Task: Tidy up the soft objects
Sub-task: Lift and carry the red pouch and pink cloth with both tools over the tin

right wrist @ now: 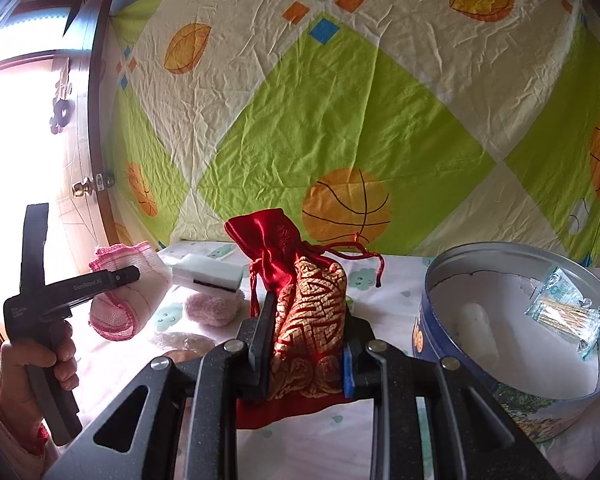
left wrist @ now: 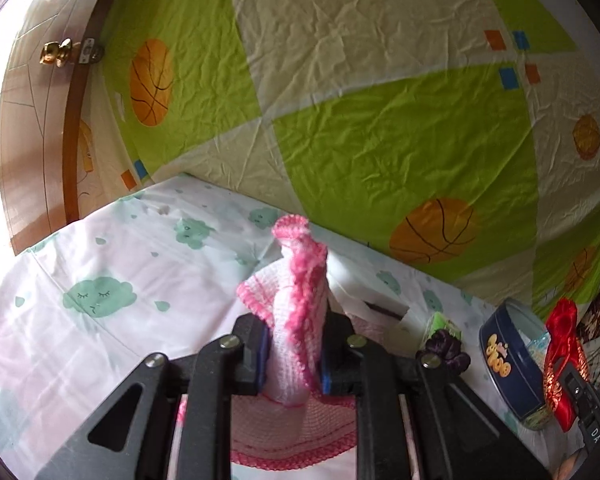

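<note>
The round tin (right wrist: pixel 516 320) is sitting open at the right, probably waiting for soft things, while the right gripper (right wrist: pixel 306 344) is pinching the red pouch (right wrist: pixel 300 280) upright beside it and the left gripper (left wrist: pixel 294 354) is clamping the pink cloth (left wrist: pixel 296 292) clear of the table (left wrist: pixel 100 248).

Tin (right wrist: pixel 516 320) blocks right — cloth (left wrist: pixel 100 320) left open.

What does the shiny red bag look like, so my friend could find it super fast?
Start at the big round blue tin on the cloud-print sheet. Just left of it, the right tongs squeeze the red drawstring pouch. It is the only shiny satin thing, with a gold maze pattern; the pink knitted cloth nearby is soft and dull.
</note>
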